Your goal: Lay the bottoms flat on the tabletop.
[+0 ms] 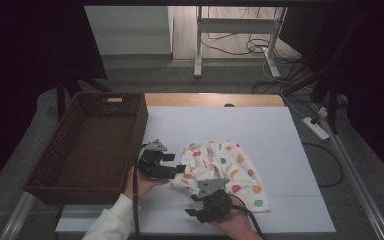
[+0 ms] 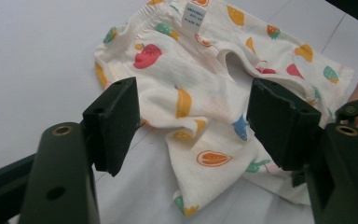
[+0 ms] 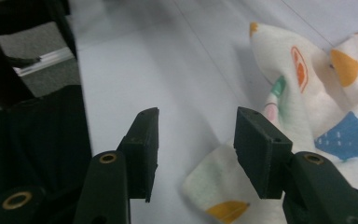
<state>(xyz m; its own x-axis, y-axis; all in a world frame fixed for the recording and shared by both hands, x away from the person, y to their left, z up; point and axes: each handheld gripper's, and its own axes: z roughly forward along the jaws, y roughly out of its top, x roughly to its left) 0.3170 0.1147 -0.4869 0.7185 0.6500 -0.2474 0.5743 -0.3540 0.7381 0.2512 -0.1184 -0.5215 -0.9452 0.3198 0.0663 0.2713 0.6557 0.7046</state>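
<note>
A lab or recording room: black curtains [image 1: 25, 55] close in both sides, loose cables [image 1: 240, 47] and a power strip [image 1: 316, 128] lie on grey carpet, and a bare desk frame [image 1: 237, 30] stands beyond the white-covered surface [image 1: 260, 130].

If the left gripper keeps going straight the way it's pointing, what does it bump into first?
Most likely the fruit-print cloth. The left gripper is open, and the crumpled cloth lies right ahead between its jaws on the white table. How near it is, I can't tell.
</note>
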